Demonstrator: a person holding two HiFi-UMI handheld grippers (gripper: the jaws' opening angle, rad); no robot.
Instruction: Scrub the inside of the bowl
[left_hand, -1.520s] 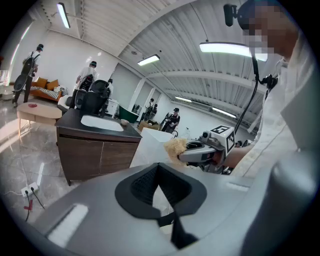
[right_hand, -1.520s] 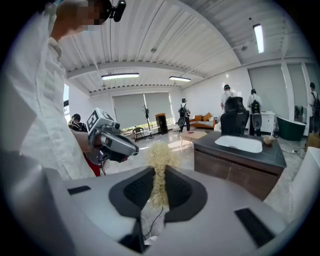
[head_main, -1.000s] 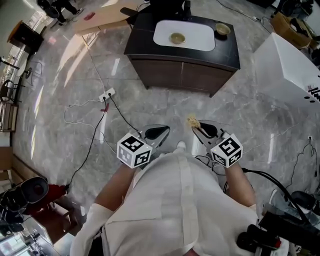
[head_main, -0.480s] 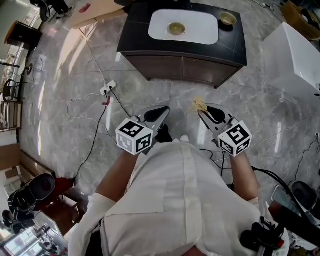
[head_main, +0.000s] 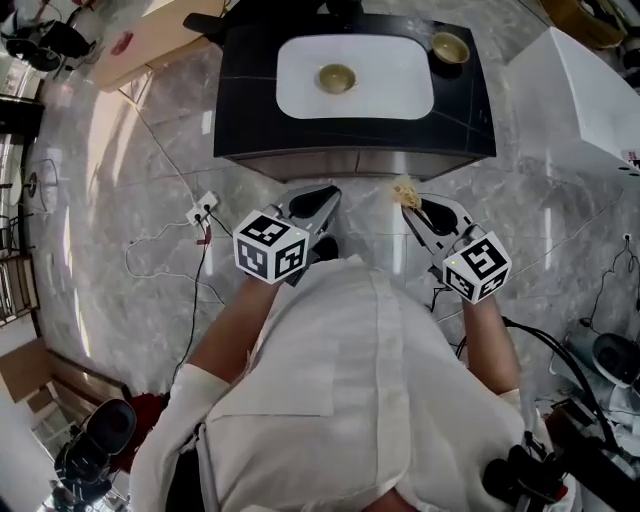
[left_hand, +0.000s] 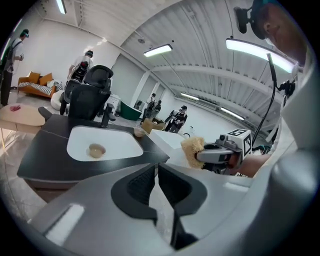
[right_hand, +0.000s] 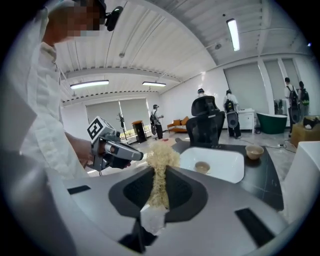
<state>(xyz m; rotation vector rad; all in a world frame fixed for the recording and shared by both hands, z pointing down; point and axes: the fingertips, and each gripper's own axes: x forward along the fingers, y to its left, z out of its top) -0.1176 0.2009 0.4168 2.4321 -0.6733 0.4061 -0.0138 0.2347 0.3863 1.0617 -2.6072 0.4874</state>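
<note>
Bowl (head_main: 337, 77) sits at upper centre, in the white basin (head_main: 392, 92) of the black table (head_main: 250, 125), its inside too small to read. The left gripper (head_main: 323, 199) has its jaws together on nothing. The right gripper (head_main: 412, 203) clamps a fibrous scrubber (head_main: 405, 191), mostly hidden between its jaws.

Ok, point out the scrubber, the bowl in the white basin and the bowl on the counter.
scrubber (right_hand: 161, 155), right gripper view, its fluffy top.
bowl in the white basin (head_main: 336, 77), head view, its inside.
bowl on the counter (head_main: 449, 46), head view, its inside.
</note>
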